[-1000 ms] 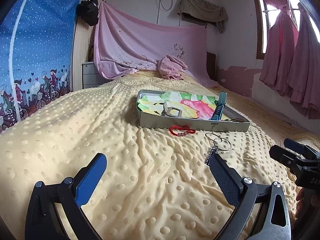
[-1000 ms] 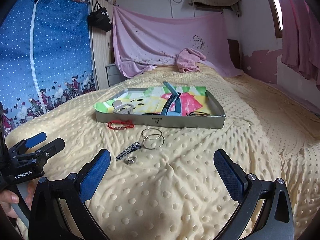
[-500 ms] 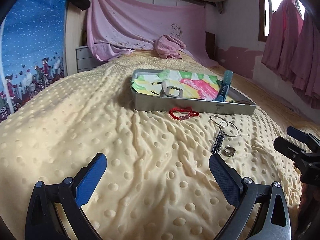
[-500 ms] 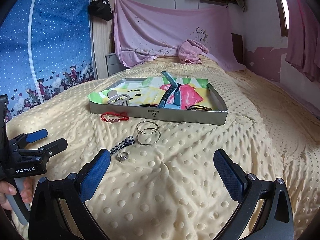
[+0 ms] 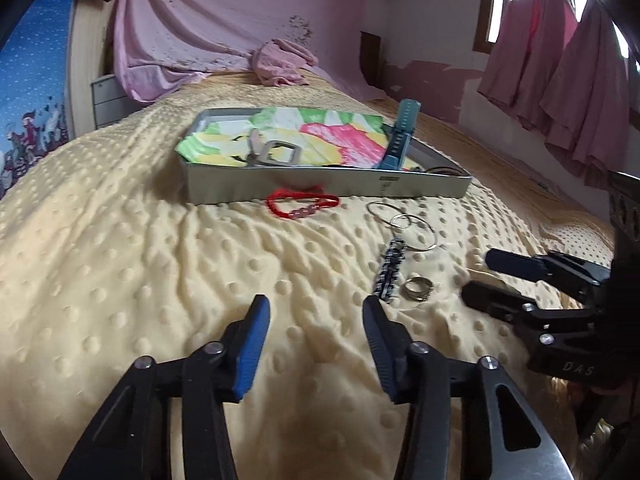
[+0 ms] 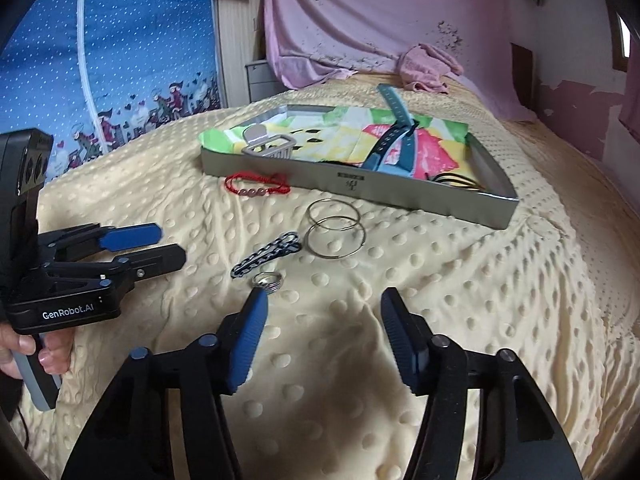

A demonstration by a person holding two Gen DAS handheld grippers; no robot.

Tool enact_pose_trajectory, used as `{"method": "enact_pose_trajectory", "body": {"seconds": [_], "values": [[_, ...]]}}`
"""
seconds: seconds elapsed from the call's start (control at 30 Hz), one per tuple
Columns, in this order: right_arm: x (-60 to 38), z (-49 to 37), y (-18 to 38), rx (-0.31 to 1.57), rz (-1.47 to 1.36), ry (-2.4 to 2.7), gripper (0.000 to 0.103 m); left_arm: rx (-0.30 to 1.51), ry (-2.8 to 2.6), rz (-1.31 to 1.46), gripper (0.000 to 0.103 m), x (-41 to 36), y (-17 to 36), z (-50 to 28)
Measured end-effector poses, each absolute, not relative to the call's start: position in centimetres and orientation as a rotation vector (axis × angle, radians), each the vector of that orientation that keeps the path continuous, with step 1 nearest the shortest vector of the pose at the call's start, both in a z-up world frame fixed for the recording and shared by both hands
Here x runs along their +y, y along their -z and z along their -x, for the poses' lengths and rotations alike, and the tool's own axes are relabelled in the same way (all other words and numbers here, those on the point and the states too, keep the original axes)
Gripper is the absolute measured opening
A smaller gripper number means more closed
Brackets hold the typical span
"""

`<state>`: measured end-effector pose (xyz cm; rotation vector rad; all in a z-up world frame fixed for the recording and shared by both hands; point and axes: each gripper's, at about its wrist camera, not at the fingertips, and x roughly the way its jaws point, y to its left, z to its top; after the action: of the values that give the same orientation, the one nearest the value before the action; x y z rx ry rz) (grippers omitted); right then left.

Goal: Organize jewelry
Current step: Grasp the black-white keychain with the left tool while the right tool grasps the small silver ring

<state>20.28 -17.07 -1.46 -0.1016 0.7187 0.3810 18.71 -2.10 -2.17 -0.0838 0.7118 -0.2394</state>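
Right wrist view: metal tray (image 6: 420, 196) holds a teal watch (image 6: 394, 136) on patterned cloth (image 6: 340, 132); both grippers spread, empty.

Both views are taken low over the bed (image 5: 120, 280), looking forward along the fingers toward the tray (image 5: 320, 188) and the pink sheet (image 5: 240, 20) on the far wall. The left wrist view is set to the left, so the right gripper (image 5: 486, 280) is caught at its right edge. The right wrist view is set to the right, with the left gripper (image 6: 168, 246) seen at its left. The tray, the hoops (image 6: 334, 226) and the ring (image 6: 267, 281) are shared, fairly near.
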Motion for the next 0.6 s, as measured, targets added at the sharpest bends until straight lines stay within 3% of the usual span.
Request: {"method": "enact_pose_trajectory", "body": {"seconds": [0.07, 0.23, 0.6], "values": [[-16.7, -20.6, 1.7, 0.73, 0.109, -0.394, 0.046, 0.72, 0.278, 0.087, 0.032, -2.4, 2.2, -19.2], [-16.1, -21.0, 2.3, 0.754, 0.119, -0.424, 0.04, 0.741, 0.349, 0.104, 0.021, -3.1, 2.4, -20.5], [-14.3, -22.1, 2.9, 0.765, 0.164, -0.457, 0.04, 0.782, 0.383, 0.166, 0.015, -2.8, 3.5, -21.9]]}}
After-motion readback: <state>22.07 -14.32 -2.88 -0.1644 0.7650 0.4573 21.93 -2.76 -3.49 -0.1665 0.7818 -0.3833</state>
